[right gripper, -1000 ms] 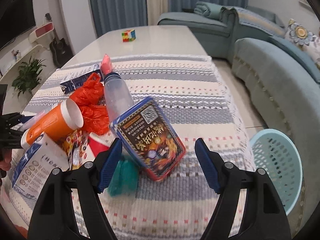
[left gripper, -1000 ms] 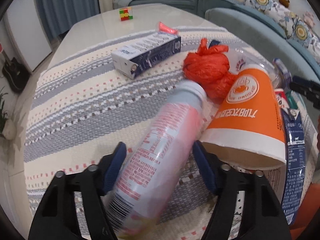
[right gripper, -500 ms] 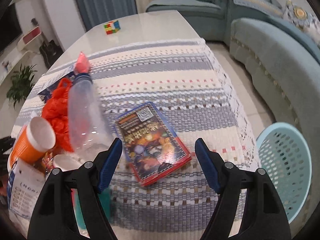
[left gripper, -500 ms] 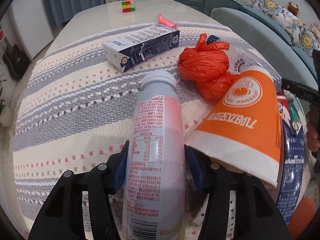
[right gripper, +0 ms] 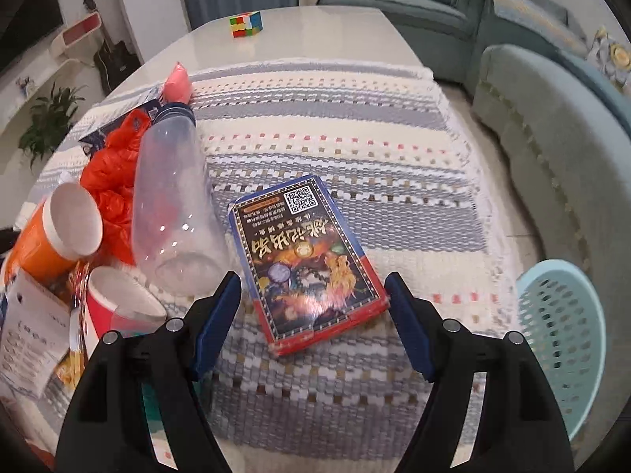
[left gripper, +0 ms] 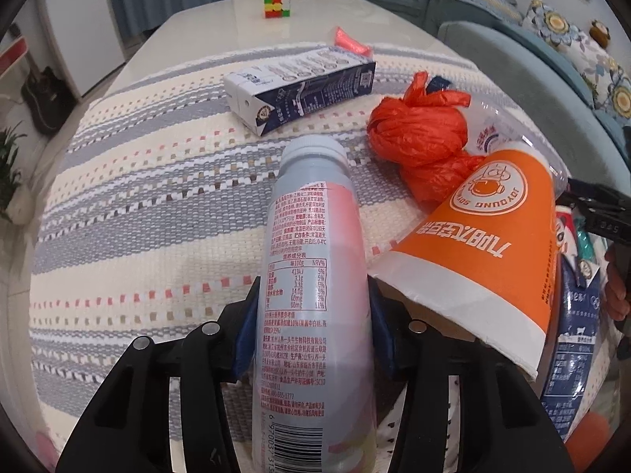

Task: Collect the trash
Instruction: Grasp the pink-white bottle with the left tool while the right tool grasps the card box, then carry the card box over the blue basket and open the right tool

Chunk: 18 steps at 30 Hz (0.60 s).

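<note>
My left gripper [left gripper: 313, 323] is shut on a pink and white drink bottle [left gripper: 313, 283] with a white cap, held lengthwise between the blue pads. Beside it lie an orange paper cup [left gripper: 485, 244], a knotted orange plastic bag [left gripper: 422, 134] and a blue and white milk carton [left gripper: 303, 88]. My right gripper [right gripper: 313, 319] is open, its pads on either side of the near end of a flat blue and red box [right gripper: 305, 260] lying on the striped cloth. A clear plastic bottle [right gripper: 173, 197] lies to the left of the box.
A light blue mesh basket [right gripper: 564, 335] stands on the floor at the right of the table. A red paper cup [right gripper: 114, 307], the orange cup [right gripper: 55, 232] and white cartons [right gripper: 27, 331] crowd the left. A colour cube [right gripper: 245, 23] sits on the far table. Sofas stand behind.
My left gripper has shut on the pink bottle and straightened it. My right gripper has drawn back and sunk toward the flat box, which now lies between its open pads.
</note>
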Motion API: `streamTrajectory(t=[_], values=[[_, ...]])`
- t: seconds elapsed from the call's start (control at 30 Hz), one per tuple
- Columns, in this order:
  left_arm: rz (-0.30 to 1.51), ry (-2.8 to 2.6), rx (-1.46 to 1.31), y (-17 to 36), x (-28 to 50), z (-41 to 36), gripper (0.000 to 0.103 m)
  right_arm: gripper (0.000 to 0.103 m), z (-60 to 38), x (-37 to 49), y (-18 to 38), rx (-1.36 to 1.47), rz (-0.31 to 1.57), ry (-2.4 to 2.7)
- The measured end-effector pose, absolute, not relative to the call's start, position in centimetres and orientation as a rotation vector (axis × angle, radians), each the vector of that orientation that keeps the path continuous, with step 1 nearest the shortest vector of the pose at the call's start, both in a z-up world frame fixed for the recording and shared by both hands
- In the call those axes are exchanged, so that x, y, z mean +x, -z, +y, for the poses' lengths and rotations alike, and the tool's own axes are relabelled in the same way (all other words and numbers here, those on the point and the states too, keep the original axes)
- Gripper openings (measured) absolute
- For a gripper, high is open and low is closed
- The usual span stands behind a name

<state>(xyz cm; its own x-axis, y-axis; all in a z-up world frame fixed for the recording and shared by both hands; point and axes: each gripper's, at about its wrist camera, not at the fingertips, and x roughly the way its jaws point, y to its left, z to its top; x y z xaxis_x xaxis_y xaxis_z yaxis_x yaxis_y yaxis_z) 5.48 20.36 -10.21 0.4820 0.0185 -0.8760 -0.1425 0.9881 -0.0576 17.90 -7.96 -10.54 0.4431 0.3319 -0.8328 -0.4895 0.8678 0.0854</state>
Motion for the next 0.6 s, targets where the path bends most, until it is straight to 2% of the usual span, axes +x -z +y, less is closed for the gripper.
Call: streamTrajectory(t=[0.2,0.6], values=[[0.975,-0.097,-0.145,8.6,3.6,20.2,0.046,0.063,-8.3,17.7,10.4,-0.157,0.963,-0.541],[0.733,0.028,-0.129,-0.4,2.2,15.2,0.046,0.062,-15.4,13.1,3.3,-0.059,0.747,-0.413]])
